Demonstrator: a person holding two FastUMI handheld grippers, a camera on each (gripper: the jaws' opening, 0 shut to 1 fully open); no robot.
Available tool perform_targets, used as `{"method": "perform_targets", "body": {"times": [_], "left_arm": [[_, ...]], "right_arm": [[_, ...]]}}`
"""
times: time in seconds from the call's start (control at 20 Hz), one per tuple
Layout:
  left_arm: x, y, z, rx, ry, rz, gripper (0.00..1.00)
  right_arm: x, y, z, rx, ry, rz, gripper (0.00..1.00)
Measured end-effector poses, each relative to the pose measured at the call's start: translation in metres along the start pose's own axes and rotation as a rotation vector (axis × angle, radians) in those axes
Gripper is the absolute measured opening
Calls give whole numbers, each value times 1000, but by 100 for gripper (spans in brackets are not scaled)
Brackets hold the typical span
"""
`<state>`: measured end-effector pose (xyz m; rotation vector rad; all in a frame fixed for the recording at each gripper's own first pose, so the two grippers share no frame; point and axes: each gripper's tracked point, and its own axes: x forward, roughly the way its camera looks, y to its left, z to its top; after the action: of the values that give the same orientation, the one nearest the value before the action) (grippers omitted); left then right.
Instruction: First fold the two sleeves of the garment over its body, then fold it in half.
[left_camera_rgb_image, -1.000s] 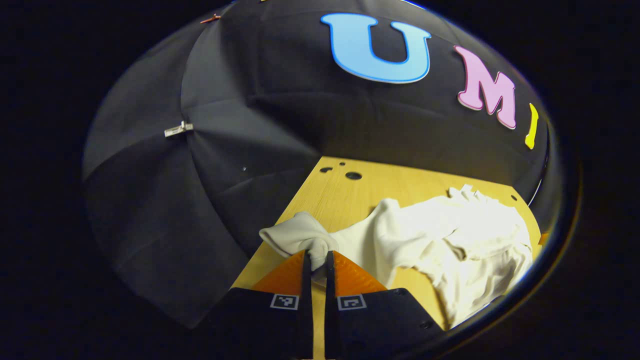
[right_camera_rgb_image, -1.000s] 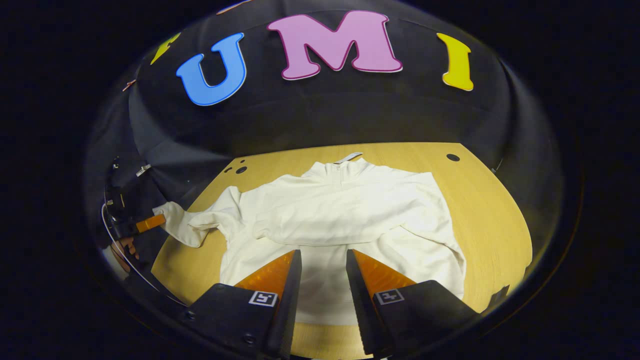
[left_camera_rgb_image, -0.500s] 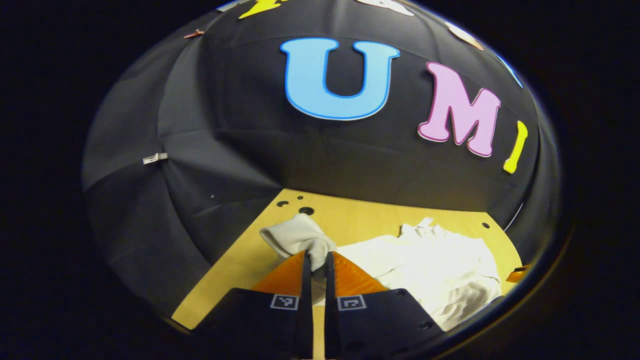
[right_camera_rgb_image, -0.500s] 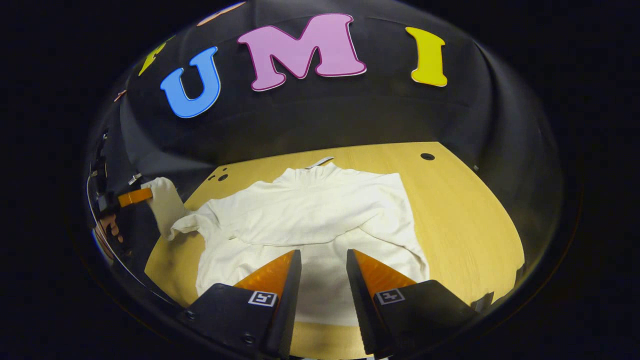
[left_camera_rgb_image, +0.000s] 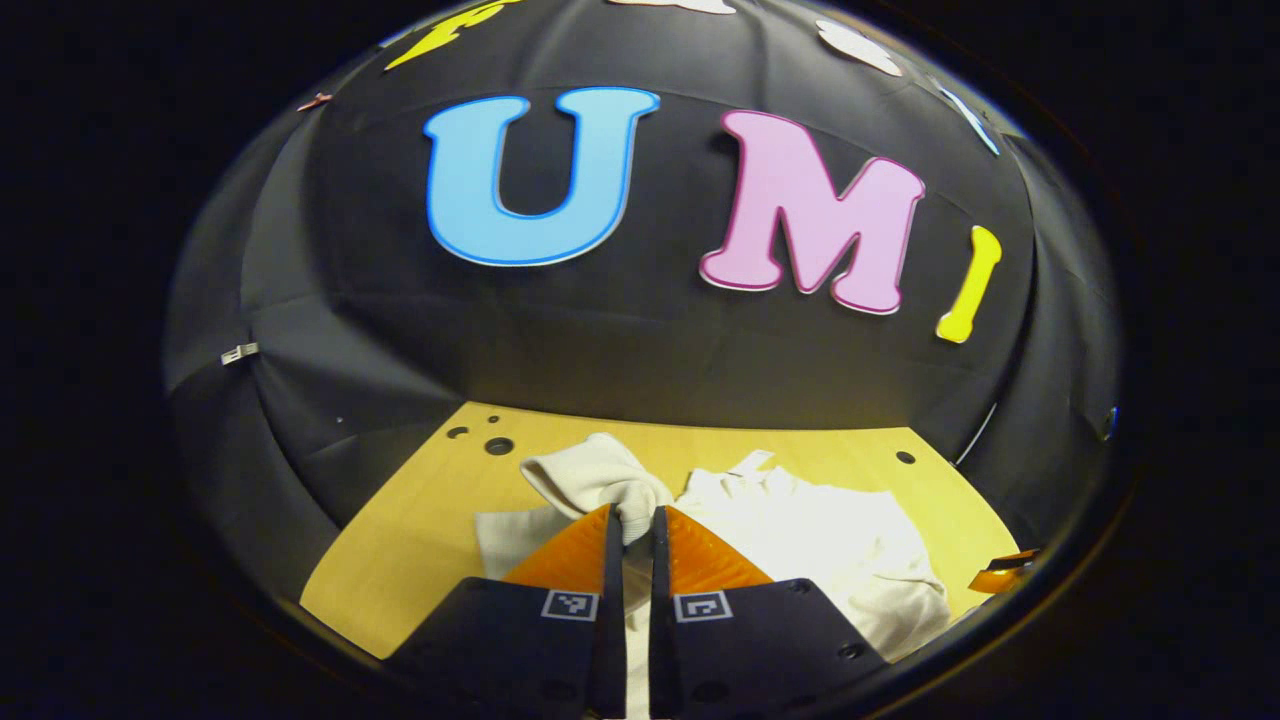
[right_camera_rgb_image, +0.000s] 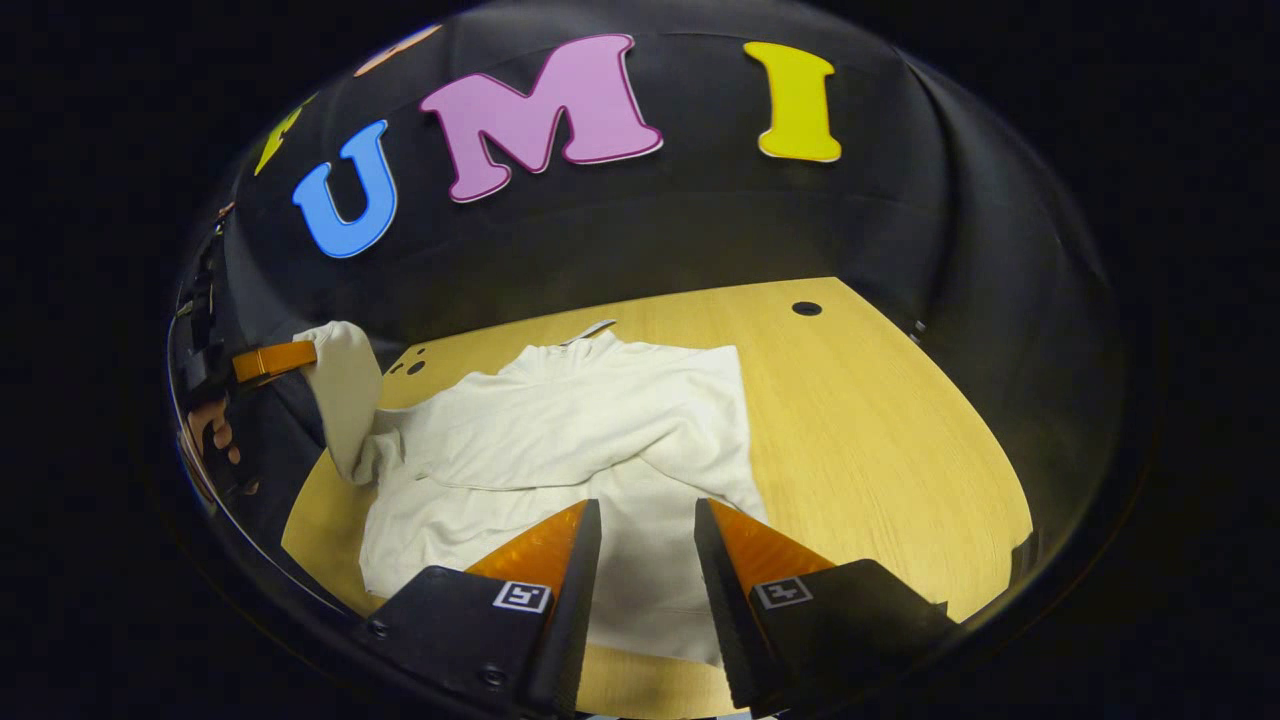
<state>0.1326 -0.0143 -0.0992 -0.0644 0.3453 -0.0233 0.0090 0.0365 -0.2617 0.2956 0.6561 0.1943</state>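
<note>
A white garment lies spread on the wooden table, collar toward the far edge. One sleeve lies folded across its body. The other sleeve's cuff is pinched in my left gripper, which holds it raised above the garment's left side; the sleeve hangs down from it to the shoulder. The garment's body spreads to the right of that cuff. My right gripper stands open over the near hem with nothing between its fingers. The left gripper and the hand holding it sit at the far left.
The table has small round holes near its far corners. The booth's black cloth wall closes in behind and to both sides. Bare wood stretches to the right of the garment. A finger of the other gripper pokes in at lower right.
My left gripper has lifted the cuff higher and carried it inward toward the garment's body. The right gripper has stayed open over the hem, drifting slightly right.
</note>
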Motion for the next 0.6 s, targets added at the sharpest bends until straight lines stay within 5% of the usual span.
{"method": "perform_targets", "body": {"times": [0.15, 0.2, 0.25, 0.6], "left_arm": [[6, -44, -1, 23, 9, -47, 13], [8, -57, -2, 31, 12, -61, 13], [10, -70, -4, 37, 16, -74, 13], [33, -146, -28, 50, 64, -124, 13]], "right_arm": [[-5, -24, 0, 24, -2, -16, 60], [-6, -31, -1, 30, -1, -17, 53], [-7, -38, -1, 36, -1, -19, 64], [-11, -74, -5, 41, 17, -18, 71]]}}
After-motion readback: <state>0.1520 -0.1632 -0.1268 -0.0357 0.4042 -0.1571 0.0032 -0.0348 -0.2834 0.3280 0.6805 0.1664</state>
